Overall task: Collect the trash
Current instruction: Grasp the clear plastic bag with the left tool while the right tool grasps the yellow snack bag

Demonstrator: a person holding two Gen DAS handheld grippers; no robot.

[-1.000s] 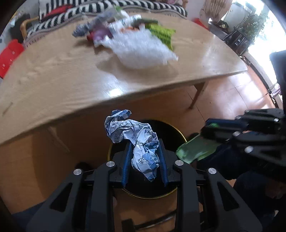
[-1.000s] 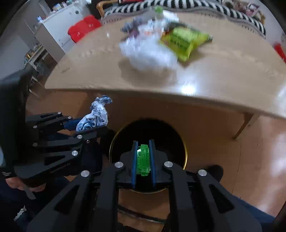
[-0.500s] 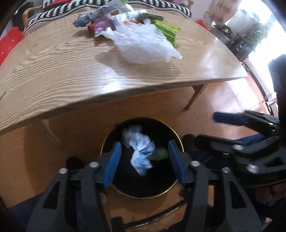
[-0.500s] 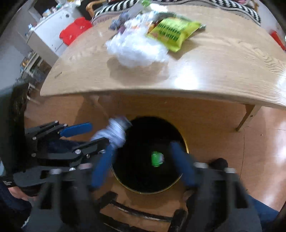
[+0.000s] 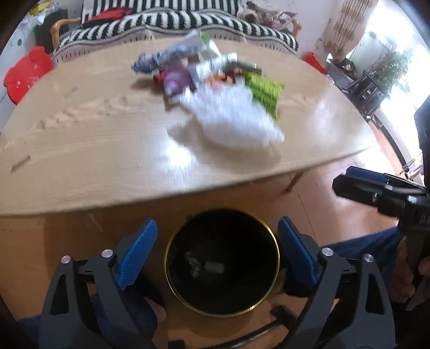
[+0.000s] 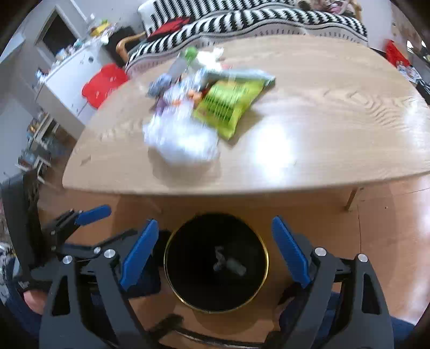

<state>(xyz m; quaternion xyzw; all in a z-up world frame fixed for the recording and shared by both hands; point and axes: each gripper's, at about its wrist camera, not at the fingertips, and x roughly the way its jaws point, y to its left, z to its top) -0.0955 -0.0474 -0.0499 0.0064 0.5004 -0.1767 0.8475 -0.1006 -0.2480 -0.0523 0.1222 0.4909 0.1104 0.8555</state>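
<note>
A black bin with a gold rim (image 5: pixel 274 247) (image 6: pixel 264 255) stands on the floor in front of the table; dropped scraps (image 5: pixel 204 265) (image 6: pixel 228 264) lie at its bottom. My left gripper (image 5: pixel 216 252) is open and empty above the bin. My right gripper (image 6: pixel 215 247) is open and empty above it too. On the wooden table (image 5: pixel 80 139) (image 6: pixel 336 112) lies a trash pile: a white plastic bag (image 5: pixel 233 118) (image 6: pixel 180 137), a green snack bag (image 5: pixel 264 91) (image 6: pixel 228 104) and several wrappers (image 5: pixel 174 72).
A striped sofa (image 5: pixel 161 24) runs behind the table. A red stool (image 5: pixel 25 72) stands at the left and a white cabinet (image 6: pixel 67 77) beyond it. The right gripper shows at the right in the left wrist view (image 5: pixel 381 188). Wood floor (image 6: pixel 389 241) surrounds the bin.
Both grippers opened over the bin. The crumpled blue-white paper and the green wrapper fell in. Both grippers have since risen, so more of the table shows.
</note>
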